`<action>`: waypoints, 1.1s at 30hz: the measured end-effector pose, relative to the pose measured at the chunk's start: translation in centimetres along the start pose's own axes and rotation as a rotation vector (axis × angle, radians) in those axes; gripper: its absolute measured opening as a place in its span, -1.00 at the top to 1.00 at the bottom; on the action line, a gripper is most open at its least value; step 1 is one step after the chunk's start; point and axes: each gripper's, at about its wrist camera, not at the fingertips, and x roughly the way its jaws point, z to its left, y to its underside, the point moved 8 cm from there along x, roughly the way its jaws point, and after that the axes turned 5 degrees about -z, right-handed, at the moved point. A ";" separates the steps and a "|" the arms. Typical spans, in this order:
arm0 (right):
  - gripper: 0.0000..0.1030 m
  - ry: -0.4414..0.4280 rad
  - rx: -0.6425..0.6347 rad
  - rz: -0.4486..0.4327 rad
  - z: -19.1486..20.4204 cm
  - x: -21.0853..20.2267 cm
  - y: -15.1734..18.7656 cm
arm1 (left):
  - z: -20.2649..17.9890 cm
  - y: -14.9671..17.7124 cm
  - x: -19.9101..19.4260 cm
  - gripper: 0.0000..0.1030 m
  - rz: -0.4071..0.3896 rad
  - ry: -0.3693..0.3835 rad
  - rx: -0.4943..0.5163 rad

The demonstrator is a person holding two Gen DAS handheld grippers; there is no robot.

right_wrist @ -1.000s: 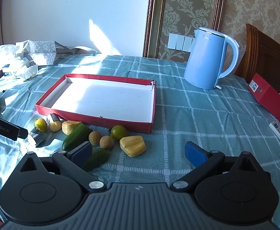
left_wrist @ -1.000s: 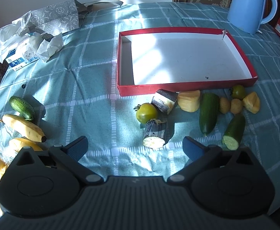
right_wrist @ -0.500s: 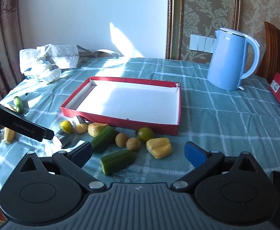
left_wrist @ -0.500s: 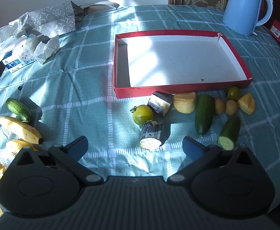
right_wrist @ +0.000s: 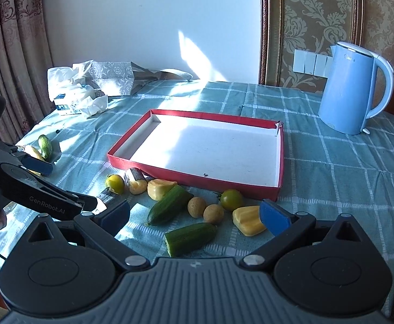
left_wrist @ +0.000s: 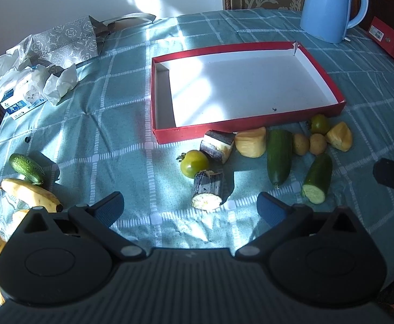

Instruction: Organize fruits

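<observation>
Red-rimmed tray lying empty, produce strewn just before it — both grippers hovering wide-jawed, holding nothing — probably lowering the right gripper squarely astride the cut cucumber before closing.

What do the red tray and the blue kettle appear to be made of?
Red tray: probably cardboard, matte red outside and white inside; its thin walls and a torn far corner suggest a box lid. Blue kettle: apparently smooth plastic with a satin sheen, catching soft highlights on the body and a white-edged handle.
</observation>
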 end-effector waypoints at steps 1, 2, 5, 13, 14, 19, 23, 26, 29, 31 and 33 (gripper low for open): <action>-0.99 -0.010 0.000 0.000 0.2 0.0 0.0 | 0.2 0.0 -0.1 -1.00 -0.005 -0.007 -0.001; -0.99 -0.026 -0.004 -0.001 0.6 0.1 0.0 | 0.3 0.0 -0.1 -1.00 -0.008 -0.011 -0.002; -0.99 -0.054 -0.020 0.000 1.4 0.2 -0.2 | 0.8 0.0 -0.2 -1.00 -0.008 -0.017 -0.010; -0.99 -0.084 -0.044 0.001 2.2 0.3 -0.3 | 1.2 0.9 -0.6 -1.00 -0.008 -0.022 -0.004; -0.99 -0.086 -0.045 0.004 2.2 0.2 -0.1 | 1.2 1.0 -0.6 -1.00 -0.008 -0.021 -0.002; -0.99 -0.091 -0.059 0.017 2.3 -0.1 0.5 | 0.9 1.6 -1.0 -1.00 -0.009 -0.015 0.005; -0.99 -0.094 -0.062 0.026 2.3 -0.2 0.9 | 0.6 1.9 -1.2 -1.00 -0.010 -0.006 0.011; -0.99 -0.090 -0.077 0.018 2.3 -0.5 0.9 | 0.2 2.0 -1.4 -1.00 -0.013 -0.004 0.022; -0.99 -0.060 -0.089 0.007 2.0 -0.6 0.6 | -0.1 2.0 -1.5 -1.00 -0.017 0.001 0.029; -1.00 -0.037 -0.080 0.002 1.5 -0.5 0.4 | -0.3 2.0 -1.6 -1.00 -0.019 0.004 0.032; -1.00 -0.006 -0.067 0.004 1.0 -0.3 0.2 | -0.5 2.0 -1.7 -1.00 -0.020 0.008 0.032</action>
